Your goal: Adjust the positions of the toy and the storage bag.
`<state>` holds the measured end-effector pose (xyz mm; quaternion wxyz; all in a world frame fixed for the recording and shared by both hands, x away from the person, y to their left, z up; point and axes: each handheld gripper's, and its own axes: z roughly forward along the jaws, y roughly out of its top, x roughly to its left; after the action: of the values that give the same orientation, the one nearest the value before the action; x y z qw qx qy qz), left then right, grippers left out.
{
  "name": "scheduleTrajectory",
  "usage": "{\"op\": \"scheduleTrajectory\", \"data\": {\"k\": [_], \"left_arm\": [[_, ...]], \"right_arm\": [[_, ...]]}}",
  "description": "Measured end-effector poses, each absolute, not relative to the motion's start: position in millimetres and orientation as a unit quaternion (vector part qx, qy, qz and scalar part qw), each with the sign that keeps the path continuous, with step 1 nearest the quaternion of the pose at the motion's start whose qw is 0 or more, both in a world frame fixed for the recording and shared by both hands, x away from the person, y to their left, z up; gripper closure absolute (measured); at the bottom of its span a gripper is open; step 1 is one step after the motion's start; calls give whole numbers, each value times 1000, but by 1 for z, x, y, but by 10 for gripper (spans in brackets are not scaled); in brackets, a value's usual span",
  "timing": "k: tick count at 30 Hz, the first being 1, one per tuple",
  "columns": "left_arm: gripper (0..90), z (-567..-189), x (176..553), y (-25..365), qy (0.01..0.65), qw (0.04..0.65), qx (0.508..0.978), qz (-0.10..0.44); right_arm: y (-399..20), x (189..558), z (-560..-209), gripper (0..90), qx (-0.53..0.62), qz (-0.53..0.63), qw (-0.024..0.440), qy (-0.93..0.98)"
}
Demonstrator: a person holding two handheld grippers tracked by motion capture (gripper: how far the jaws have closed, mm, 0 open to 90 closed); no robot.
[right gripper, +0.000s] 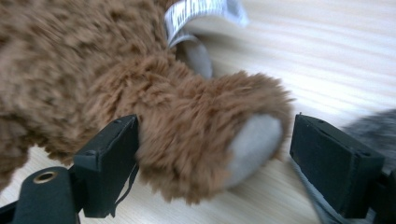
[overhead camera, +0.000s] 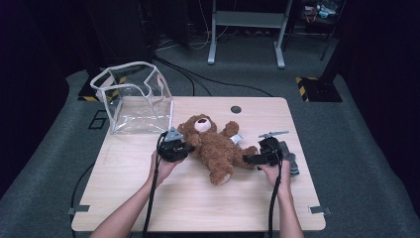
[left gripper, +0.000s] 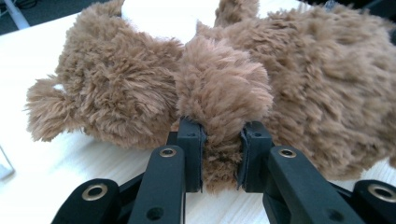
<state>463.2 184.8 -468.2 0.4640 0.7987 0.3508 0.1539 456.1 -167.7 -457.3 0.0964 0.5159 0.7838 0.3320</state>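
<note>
A brown teddy bear (overhead camera: pixel 214 147) lies on its back in the middle of the wooden table (overhead camera: pixel 198 198), head toward the far left. The left gripper (left gripper: pixel 220 154) has its jaws pinched tight on one furry arm. At the bear's right, the right gripper (right gripper: pixel 215 154) stands wide open around a foot, one pad against the fur, the other clear of it.
</note>
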Motion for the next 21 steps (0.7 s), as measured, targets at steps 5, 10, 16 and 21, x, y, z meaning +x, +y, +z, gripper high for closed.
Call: {"op": "scheduleTrajectory", "data": {"k": [5, 10, 16, 21], "left_arm": [[748, -470, 464, 188, 355, 469, 794, 153], [748, -471, 466, 186, 355, 467, 794, 158], [749, -472, 469, 187, 365, 464, 792, 156], [750, -472, 471, 186, 366, 458, 795, 158]], "right_arm": [[-160, 462, -465, 204, 506, 330, 73, 794], [-160, 466, -467, 235, 489, 331, 65, 805], [-156, 465, -473, 211, 468, 323, 55, 821], [-154, 465, -478, 292, 465, 320, 53, 824]]}}
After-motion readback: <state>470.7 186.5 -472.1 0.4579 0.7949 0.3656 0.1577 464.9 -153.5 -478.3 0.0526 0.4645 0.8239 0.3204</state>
